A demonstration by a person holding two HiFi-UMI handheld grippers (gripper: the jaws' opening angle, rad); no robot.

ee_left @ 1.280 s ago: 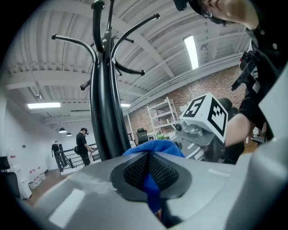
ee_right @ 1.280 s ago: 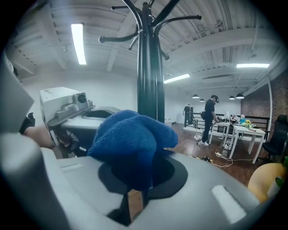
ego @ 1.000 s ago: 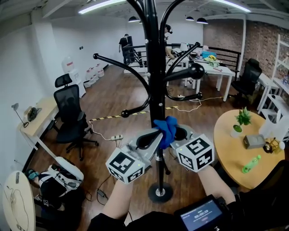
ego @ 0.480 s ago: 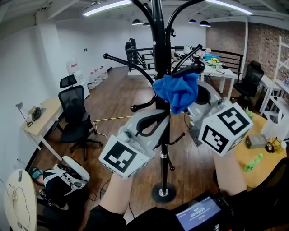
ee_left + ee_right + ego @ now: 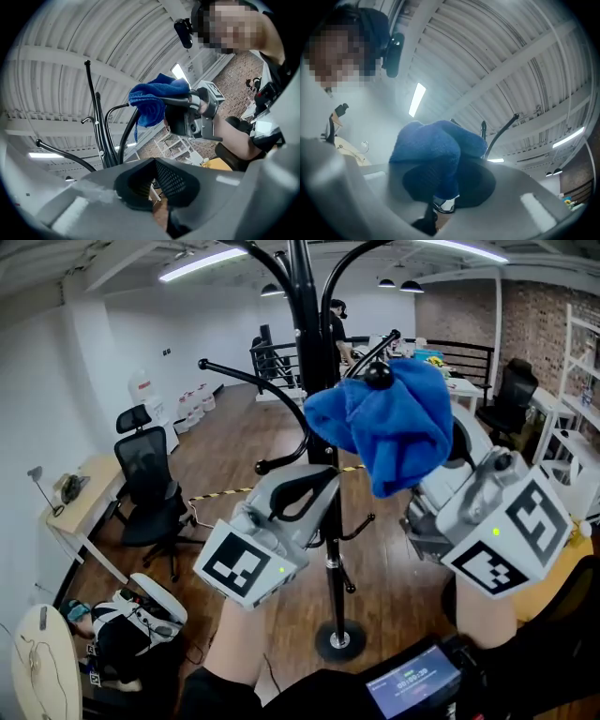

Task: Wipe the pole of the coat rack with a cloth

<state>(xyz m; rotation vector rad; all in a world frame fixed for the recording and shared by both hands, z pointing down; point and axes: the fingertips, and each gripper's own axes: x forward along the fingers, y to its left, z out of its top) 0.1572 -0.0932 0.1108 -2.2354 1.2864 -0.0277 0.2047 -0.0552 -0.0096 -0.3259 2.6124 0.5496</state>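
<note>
The black coat rack pole [image 5: 317, 381] rises through the middle of the head view from its round base [image 5: 337, 641]. My right gripper [image 5: 417, 442] is shut on a bunched blue cloth [image 5: 389, 423], held high just right of the pole beside a knobbed hook arm [image 5: 378, 374]. I cannot tell whether the cloth touches the pole. The cloth [image 5: 438, 150] covers the jaws in the right gripper view. My left gripper [image 5: 314, 486] sits lower, in front of the pole, with its jaws together and empty [image 5: 152, 185]. Its view shows the pole [image 5: 101, 136] to the left and the cloth [image 5: 152, 101] above.
Curved hook arms [image 5: 253, 381] spread from the pole at several heights. A black office chair [image 5: 150, 488] and a light desk [image 5: 80, 493] stand at the left. A bag [image 5: 127, 624] lies on the wood floor. A small screen [image 5: 412, 681] sits at the bottom edge.
My right gripper has risen with the cloth from low on the pole to the height of the hook arms, and come nearer the camera. The left gripper rose a little.
</note>
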